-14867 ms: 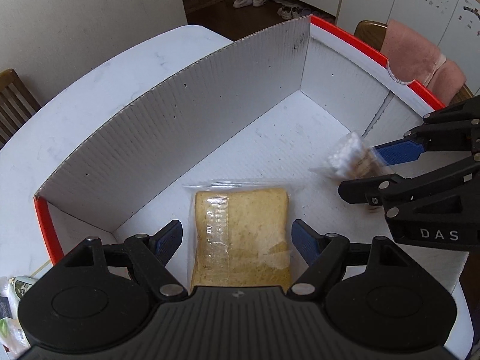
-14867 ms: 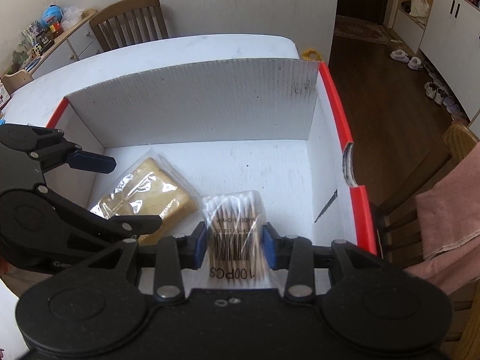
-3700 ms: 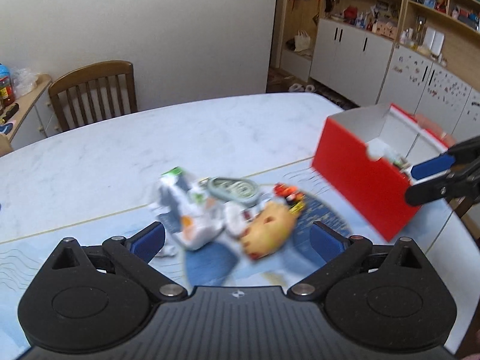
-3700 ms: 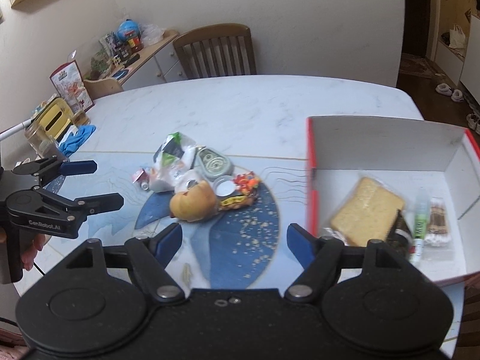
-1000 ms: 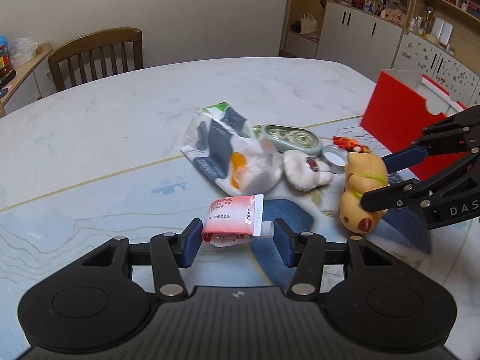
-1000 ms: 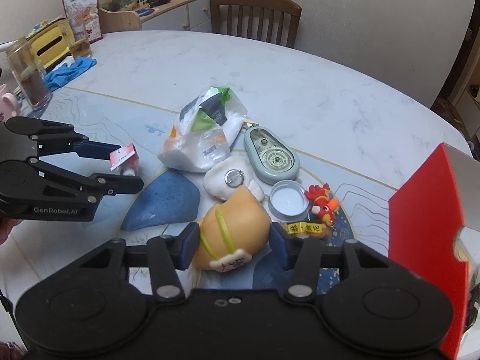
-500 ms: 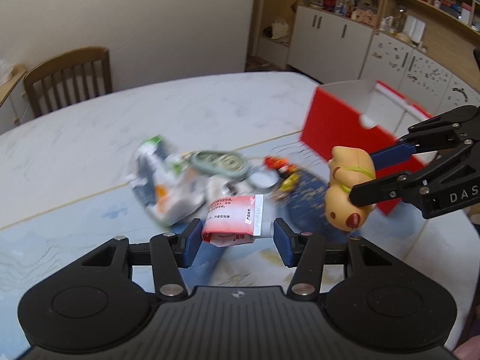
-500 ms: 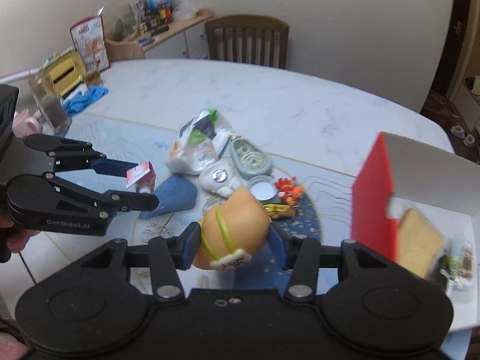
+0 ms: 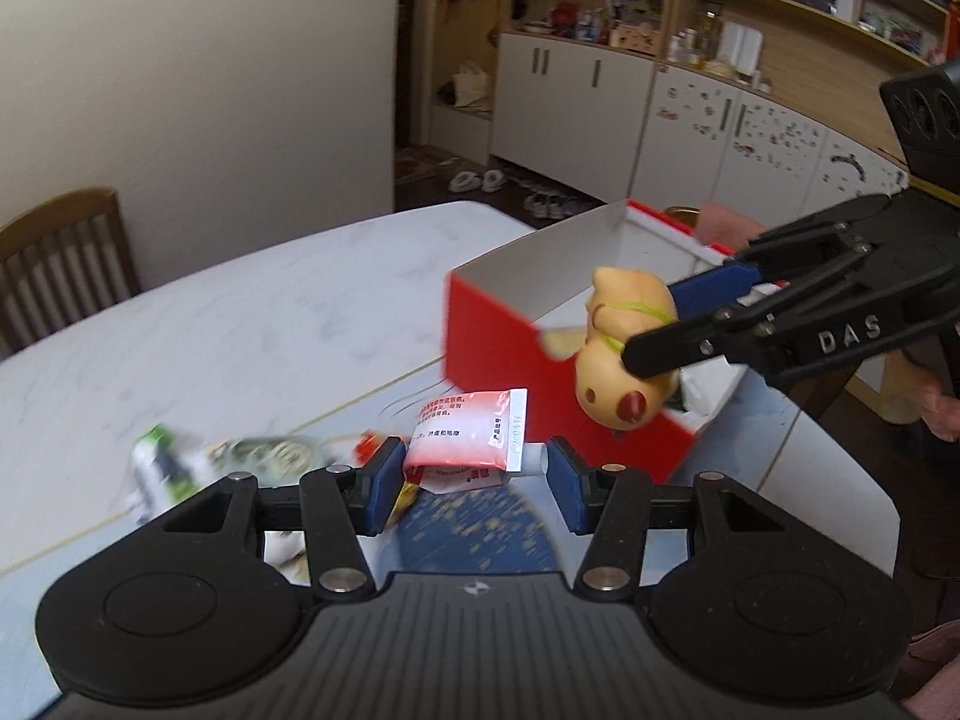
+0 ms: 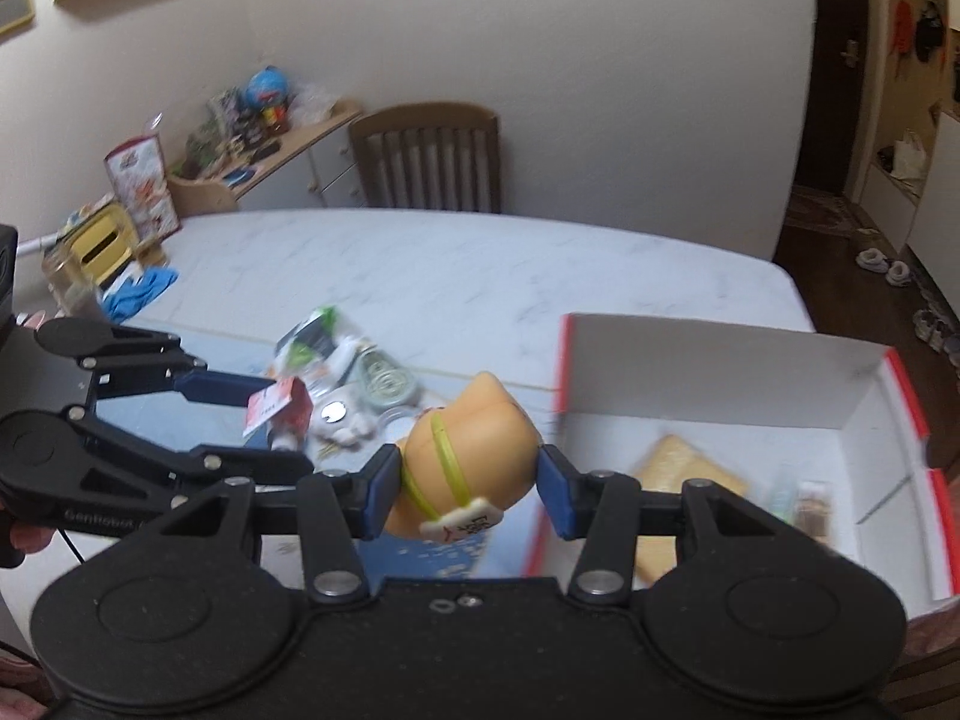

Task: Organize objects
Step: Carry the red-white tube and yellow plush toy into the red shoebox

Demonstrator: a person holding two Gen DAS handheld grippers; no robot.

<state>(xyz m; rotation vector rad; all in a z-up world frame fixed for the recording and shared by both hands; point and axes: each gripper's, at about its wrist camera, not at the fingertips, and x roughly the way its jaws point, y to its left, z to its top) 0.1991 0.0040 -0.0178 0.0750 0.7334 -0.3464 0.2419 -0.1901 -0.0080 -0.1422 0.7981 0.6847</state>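
Observation:
My left gripper (image 9: 471, 471) is shut on a small red-and-white tube (image 9: 471, 438) and holds it above the table, left of the red box (image 9: 498, 354). My right gripper (image 10: 468, 489) is shut on a tan toy figure (image 10: 465, 459) with a yellow-green band, held in the air by the box's left wall (image 10: 561, 360). In the left wrist view the toy (image 9: 621, 354) hangs in front of the box's near corner. The tube also shows in the right wrist view (image 10: 279, 405). A wrapped sponge (image 10: 678, 462) and small packets lie in the box.
On the marble table (image 10: 480, 264) lie a green-and-white bag (image 10: 312, 339), an oval grey case (image 10: 384, 384), a white plush piece (image 10: 342, 420) and a blue mat patch (image 9: 480, 531). A wooden chair (image 10: 429, 159) stands behind the table; a blue cloth (image 10: 141, 291) lies far left.
Both grippers have risen and swung right toward the red box, each carrying its object. The toy now sits by the box's wall and the box interior has come into view.

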